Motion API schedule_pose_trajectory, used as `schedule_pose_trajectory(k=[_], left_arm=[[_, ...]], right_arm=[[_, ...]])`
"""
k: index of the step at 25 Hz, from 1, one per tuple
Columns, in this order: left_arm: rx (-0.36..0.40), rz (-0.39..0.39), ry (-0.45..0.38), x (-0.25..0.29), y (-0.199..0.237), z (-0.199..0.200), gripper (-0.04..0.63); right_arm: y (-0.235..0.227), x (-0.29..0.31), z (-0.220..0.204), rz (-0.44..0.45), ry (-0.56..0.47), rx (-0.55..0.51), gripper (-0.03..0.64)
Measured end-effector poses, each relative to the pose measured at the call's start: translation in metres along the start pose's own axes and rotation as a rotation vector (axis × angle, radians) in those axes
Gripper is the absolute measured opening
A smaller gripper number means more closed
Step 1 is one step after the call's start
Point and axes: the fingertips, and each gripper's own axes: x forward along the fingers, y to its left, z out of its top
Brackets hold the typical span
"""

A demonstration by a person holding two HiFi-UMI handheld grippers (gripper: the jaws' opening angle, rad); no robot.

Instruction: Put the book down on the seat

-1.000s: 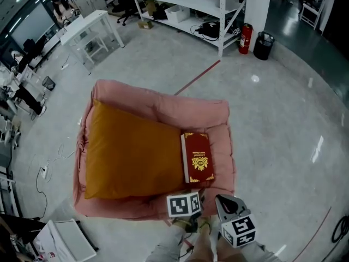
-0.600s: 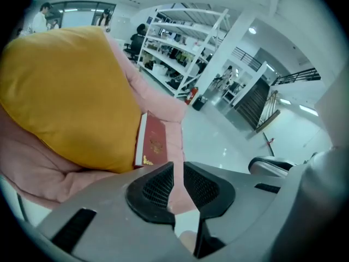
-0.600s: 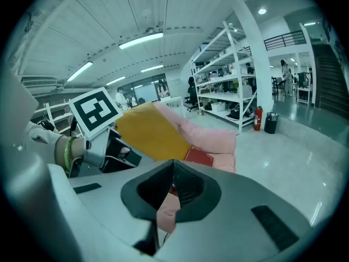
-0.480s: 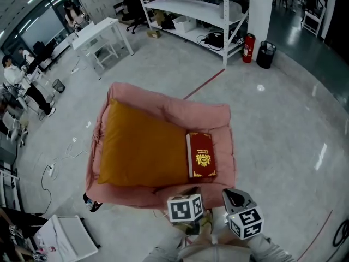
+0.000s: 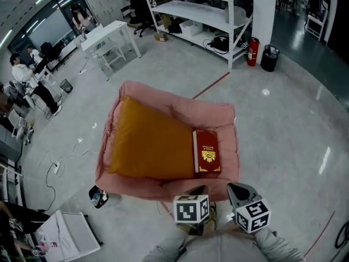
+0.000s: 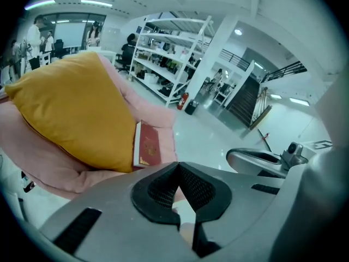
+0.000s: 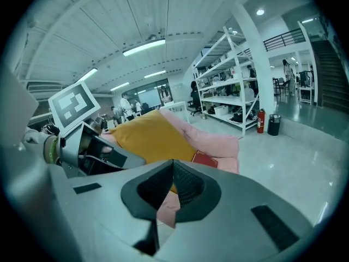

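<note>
Bright, even indoor light from ceiling strip lamps [image 7: 144, 47]. Polished floor [image 5: 289, 130] shows small glare spots and streaks. Shadows soft, faint. Strong fisheye bending in all views; gripper views go black at corners. Close to lens, left hand-held gripper [image 6: 178, 165] slightly soft.

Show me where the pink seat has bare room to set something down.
Bare: the front lip of the pink seat below the orange cushion, and the narrow strip right of the red book. Crowded: the seat's middle, where cushion and book lie side by side.
</note>
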Motion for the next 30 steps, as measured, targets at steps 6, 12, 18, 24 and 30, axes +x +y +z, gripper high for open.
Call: schedule_pose_trajectory(k=[6, 12, 18, 24, 30], left_arm=[[0.043, 0.002, -0.009, -0.006, -0.003, 0.002, 0.006], [0.044, 0.013, -0.025, -0.007, 0.003, 0.006, 0.006], [0.042, 0.018, -0.014, -0.003, 0.003, 0.007, 0.006], [0.042, 0.018, -0.008, 0.003, 0.001, 0.011, 0.006], [0.056, 0.011, 0.0, 0.003, -0.006, 0.013, 0.006]], right_arm=[[0.009, -0.002, 0.006, 0.006, 0.004, -0.032, 0.005], [0.014, -0.002, 0.008, 0.012, -0.004, -0.045, 0.005], [0.013, -0.003, 0.008, 0.019, 0.002, -0.055, 0.005], [0.009, -0.004, 0.007, 0.02, 0.011, -0.057, 0.005], [0.005, -0.009, 0.007, 0.01, 0.016, -0.046, 0.005]])
